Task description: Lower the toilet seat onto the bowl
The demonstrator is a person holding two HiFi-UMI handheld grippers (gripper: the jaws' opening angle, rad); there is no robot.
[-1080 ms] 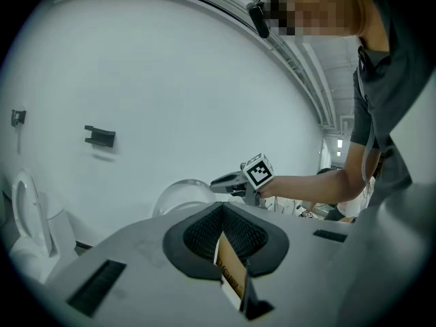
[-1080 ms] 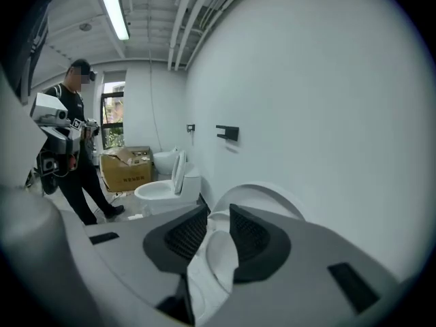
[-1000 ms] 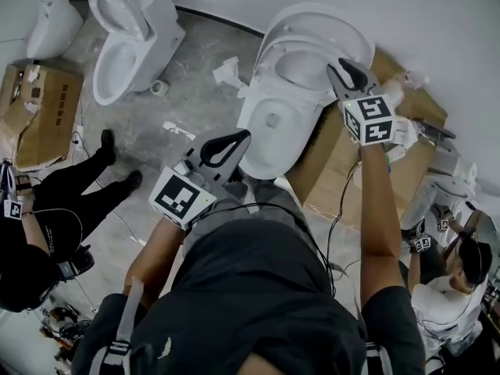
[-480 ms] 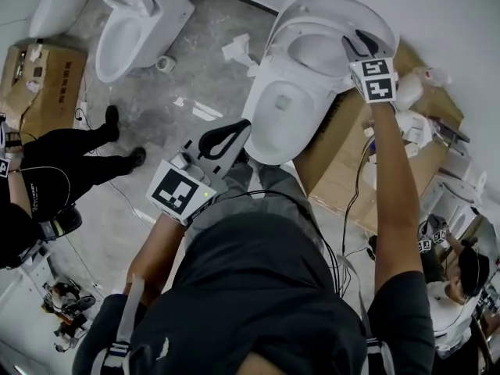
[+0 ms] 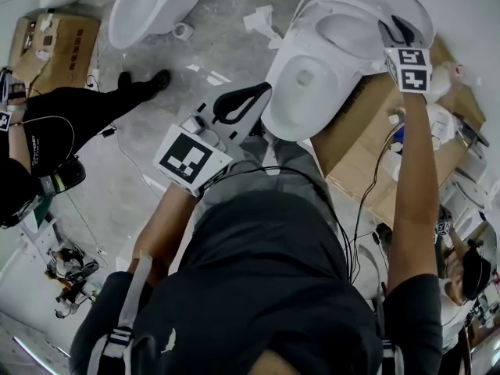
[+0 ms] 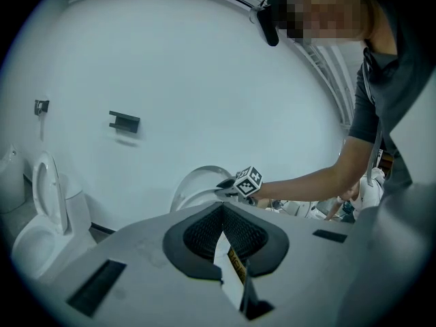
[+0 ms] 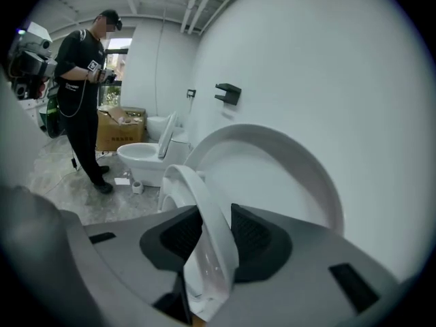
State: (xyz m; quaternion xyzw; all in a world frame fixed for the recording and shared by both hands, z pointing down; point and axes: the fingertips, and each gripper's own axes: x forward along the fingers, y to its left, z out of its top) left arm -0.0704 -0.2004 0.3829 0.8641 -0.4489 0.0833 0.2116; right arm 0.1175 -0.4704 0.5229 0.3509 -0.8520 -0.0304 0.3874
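A white toilet stands in front of me, its bowl [image 5: 301, 92] uncovered and its lid [image 7: 293, 162] up against the wall. The toilet seat [image 7: 204, 203] stands raised, tilted a little off the lid. My right gripper [image 7: 214, 227] has the seat's upper rim between its jaws, which are closing with the pads against it; the head view shows it at the top right [image 5: 395, 30]. My left gripper [image 5: 264, 91] hovers in the air left of the bowl, shut and empty, with its pads meeting at the tips [image 6: 220, 210].
A second toilet [image 5: 156, 6] stands at the far left on the concrete floor. Cardboard boxes sit right of my toilet [image 5: 367, 155] and at the left [image 5: 47, 41]. A person in black [image 5: 55, 131] stands at the left. Cables run past my legs.
The head view has slid, so the toilet now sits higher and further right. My right gripper stays at the seat's upper rim. The left gripper has barely moved.
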